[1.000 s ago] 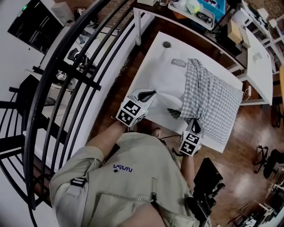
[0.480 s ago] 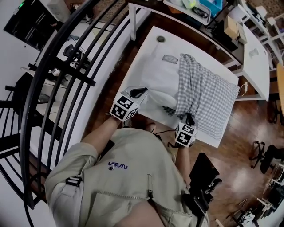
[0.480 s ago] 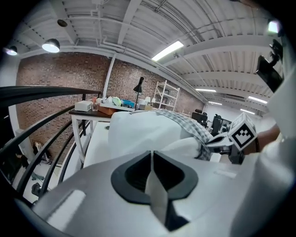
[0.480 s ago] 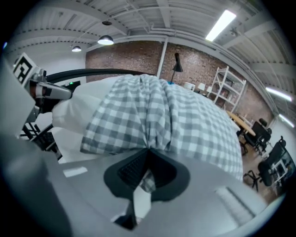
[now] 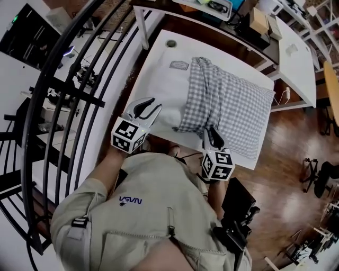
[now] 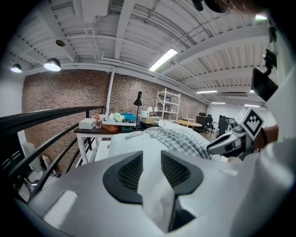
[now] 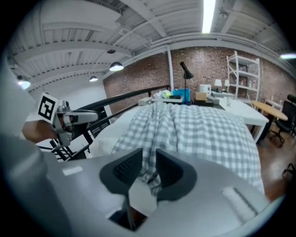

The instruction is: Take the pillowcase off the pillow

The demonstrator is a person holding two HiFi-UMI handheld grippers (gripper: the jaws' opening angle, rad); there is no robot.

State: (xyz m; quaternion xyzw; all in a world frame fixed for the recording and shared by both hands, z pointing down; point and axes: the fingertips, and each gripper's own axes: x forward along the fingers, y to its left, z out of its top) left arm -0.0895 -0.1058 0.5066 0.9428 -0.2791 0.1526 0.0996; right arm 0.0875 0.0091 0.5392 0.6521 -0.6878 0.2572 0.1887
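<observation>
A white pillow [image 5: 168, 96] lies on the white table [image 5: 159, 53], its right part still inside a grey checked pillowcase [image 5: 228, 106]. My left gripper [image 5: 152, 106] hovers at the table's near left edge. Its jaws have just been opening and stand open, with nothing gripped. In the left gripper view the pillow [image 6: 125, 141] shows beyond the left gripper [image 6: 151, 162]. My right gripper [image 5: 210, 130] sits at the pillowcase's near bunched edge. Its jaws have just been opening too. In the right gripper view the pillowcase [image 7: 199, 129] hangs loosely between the parted jaws of the right gripper [image 7: 149, 166].
A black railing [image 5: 63, 79] curves along the left of the table. A cluttered white desk [image 5: 222, 8] stands behind it and another desk [image 5: 291, 47] to the right. Black equipment [image 5: 238, 204] stands on the wooden floor by my right side.
Both grippers have drawn back toward me and risen. The left has let go of the pillow's corner, and the right jaws have parted round the bunched pillowcase edge.
</observation>
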